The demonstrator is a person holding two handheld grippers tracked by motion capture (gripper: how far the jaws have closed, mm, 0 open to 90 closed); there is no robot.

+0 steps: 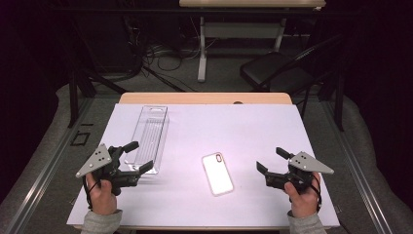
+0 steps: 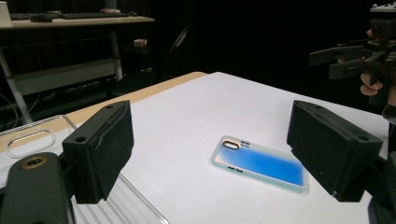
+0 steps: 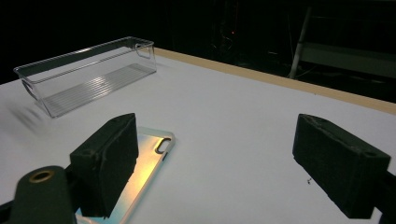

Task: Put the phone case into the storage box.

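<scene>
High view: the phone case (image 1: 217, 173) lies flat on the white counter (image 1: 234, 126), between the left tongs (image 1: 138, 155) and right tongs (image 1: 268, 159), both spread wide, empty; left gripper view: case well apart; right gripper view: clear bin (image 3: 88, 74) beyond; no writing readable.

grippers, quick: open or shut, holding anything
Left gripper: open, fingers spread, holding nothing; it sits by the near end of the clear bin.
Right gripper: open, holding nothing, to the right of the phone case.
</scene>
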